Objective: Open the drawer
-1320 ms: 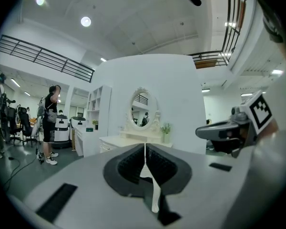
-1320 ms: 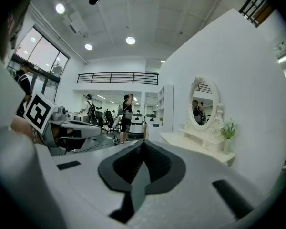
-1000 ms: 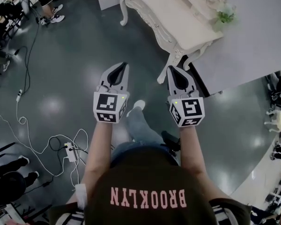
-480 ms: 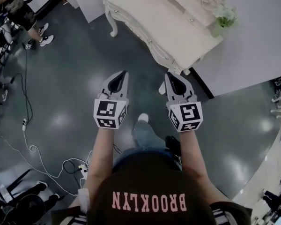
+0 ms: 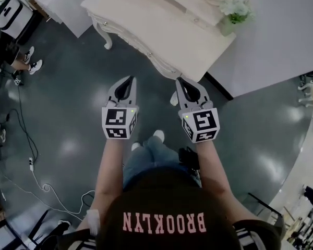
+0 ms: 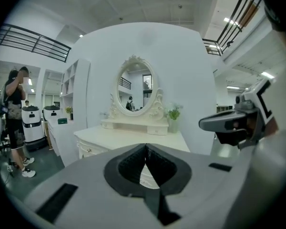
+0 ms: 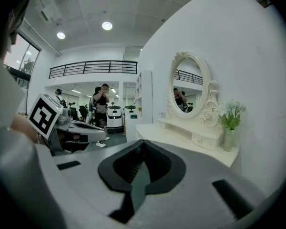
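A cream carved dressing table (image 5: 161, 27) stands just ahead, its front apron with drawers (image 5: 146, 56) facing me. My left gripper (image 5: 130, 79) is shut and holds nothing, a short way off the table's front edge. My right gripper (image 5: 178, 80) is also shut and empty, with its tip close to the table's front leg. In the left gripper view the shut tips (image 6: 145, 146) point at the table (image 6: 128, 136), and a drawer knob (image 6: 89, 150) shows at the left. The right gripper view has shut tips (image 7: 142, 142) and small drawers (image 7: 199, 140) under the oval mirror (image 7: 188, 82).
A vase with a green plant (image 5: 230, 12) stands at the table's right end, against a white wall (image 5: 281, 30). A white cabinet (image 5: 68, 4) is to the table's left. A person's feet (image 5: 28, 64) and floor cables (image 5: 34, 165) lie left. My own legs (image 5: 154, 150) are below the grippers.
The dressing table has come nearer and shifted left in the head view as I walked toward it. Both grippers moved forward with me and stayed shut.
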Tool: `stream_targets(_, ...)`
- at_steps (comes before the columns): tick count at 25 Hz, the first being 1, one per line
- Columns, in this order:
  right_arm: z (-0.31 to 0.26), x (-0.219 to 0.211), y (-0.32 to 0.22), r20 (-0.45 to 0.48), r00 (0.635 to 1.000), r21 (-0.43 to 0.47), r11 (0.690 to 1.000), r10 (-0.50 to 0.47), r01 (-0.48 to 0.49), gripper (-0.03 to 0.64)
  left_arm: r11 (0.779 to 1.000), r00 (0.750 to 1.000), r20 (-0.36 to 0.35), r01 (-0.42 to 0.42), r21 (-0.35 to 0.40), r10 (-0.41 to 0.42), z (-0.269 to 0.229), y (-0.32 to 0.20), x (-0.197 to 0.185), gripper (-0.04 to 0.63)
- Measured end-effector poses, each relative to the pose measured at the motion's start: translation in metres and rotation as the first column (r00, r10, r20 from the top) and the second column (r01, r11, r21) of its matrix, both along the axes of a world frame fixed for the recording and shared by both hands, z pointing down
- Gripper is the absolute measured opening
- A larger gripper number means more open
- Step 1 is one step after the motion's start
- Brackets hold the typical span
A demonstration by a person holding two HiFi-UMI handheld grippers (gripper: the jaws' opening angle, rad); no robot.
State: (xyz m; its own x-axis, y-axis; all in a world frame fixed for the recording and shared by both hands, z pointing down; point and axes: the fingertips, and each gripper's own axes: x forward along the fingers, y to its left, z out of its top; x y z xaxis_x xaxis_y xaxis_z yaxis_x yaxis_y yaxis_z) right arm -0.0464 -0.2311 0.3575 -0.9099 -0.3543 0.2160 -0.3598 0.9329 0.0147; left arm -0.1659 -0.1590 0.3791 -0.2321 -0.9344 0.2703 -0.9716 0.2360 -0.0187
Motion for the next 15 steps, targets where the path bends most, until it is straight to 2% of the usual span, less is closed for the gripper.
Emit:
stream_targets(8,0.022,0.006,-0.043,-0.035,0.988,-0.040,0.988,0.150,-0.151,-0.003,0.992,0.994,-0.032,-0.107,-0.064,0.105,0.029,-0.050,-0.016,0.006)
stream_targets(15,0.036,0.005,-0.069,-0.046,0.945,-0.110,0.938,0.325,-0.328,-0.003,0.967,0.974,-0.099,-0.217,-0.132,0.205,0.060,-0.084,-0.045,0.006)
